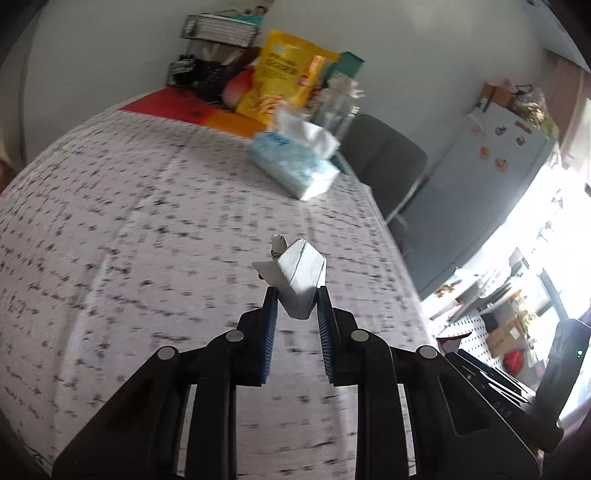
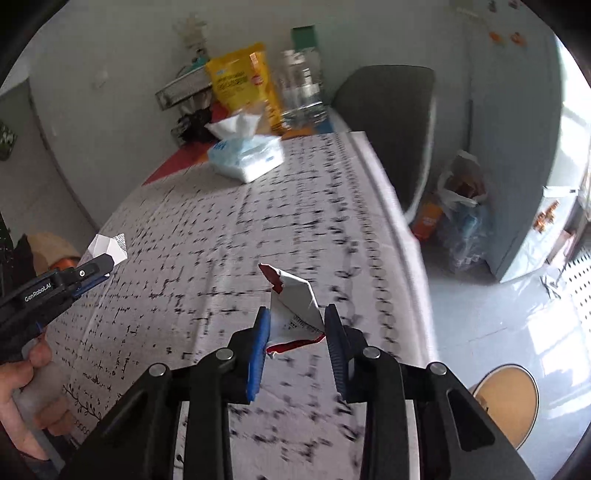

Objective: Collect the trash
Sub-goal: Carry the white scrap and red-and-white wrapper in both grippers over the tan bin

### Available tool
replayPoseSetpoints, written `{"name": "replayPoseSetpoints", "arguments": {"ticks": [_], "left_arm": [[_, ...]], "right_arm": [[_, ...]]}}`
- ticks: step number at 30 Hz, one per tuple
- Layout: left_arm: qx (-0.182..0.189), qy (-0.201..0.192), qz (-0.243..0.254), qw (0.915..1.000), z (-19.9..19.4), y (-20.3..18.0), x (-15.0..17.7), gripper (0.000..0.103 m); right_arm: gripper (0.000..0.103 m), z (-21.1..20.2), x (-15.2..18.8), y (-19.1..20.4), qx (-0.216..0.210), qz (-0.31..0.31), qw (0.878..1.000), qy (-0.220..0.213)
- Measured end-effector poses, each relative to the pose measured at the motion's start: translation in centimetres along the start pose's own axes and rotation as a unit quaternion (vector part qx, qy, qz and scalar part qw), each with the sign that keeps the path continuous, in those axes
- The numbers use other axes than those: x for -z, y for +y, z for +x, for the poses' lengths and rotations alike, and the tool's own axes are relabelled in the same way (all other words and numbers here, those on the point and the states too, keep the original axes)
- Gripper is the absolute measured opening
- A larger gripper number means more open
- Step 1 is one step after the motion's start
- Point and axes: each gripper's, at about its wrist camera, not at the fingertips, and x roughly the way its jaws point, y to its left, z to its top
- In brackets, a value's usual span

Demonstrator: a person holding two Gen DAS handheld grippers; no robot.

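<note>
My left gripper [image 1: 295, 291] is shut on a crumpled white paper scrap [image 1: 299, 275], held a little above the patterned tablecloth [image 1: 147, 221]. In the right wrist view that same left gripper [image 2: 107, 264] comes in from the left edge with the white scrap [image 2: 109, 247] at its tip, a hand [image 2: 26, 387] on its handle. My right gripper [image 2: 297, 317] is shut on a torn white and red wrapper [image 2: 295, 306], lifted off the cloth. The wrapper's red edge [image 1: 452, 338] peeks in at the lower right of the left wrist view.
A blue tissue pack [image 2: 245, 157] lies further back on the table. Behind it stand a yellow snack bag [image 2: 242, 83], a clear jar [image 2: 301, 92] and a wire rack [image 1: 218, 29]. A grey chair [image 2: 388, 122], a plastic bag of rubbish [image 2: 460, 206] and a round wooden stool [image 2: 508, 400] are on the floor to the right.
</note>
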Motion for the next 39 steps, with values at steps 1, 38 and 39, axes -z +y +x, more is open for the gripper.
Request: {"name": "replayPoseSetpoints", "arguments": {"ticks": [1, 38, 39], "left_arm": [[0.005, 0.002, 0.006, 1.0000, 0.2, -0.8, 0.1, 0.022], [0.094, 0.107, 0.174, 0.9744, 9.7, -22.9, 8.3, 0.022], [0.095, 0.111, 0.179, 0.9730, 10.1, -23.5, 8.6, 0.022]], "right_arm": [[0.030, -0.5, 0.0, -0.6, 0.003, 0.005, 1.000, -0.004], [0.031, -5.7, 10.3, -25.7, 0.114, 0.252, 0.961, -0.030], [0.031, -5.7, 10.7, -26.2, 0.115, 0.256, 0.959, -0.029]]}}
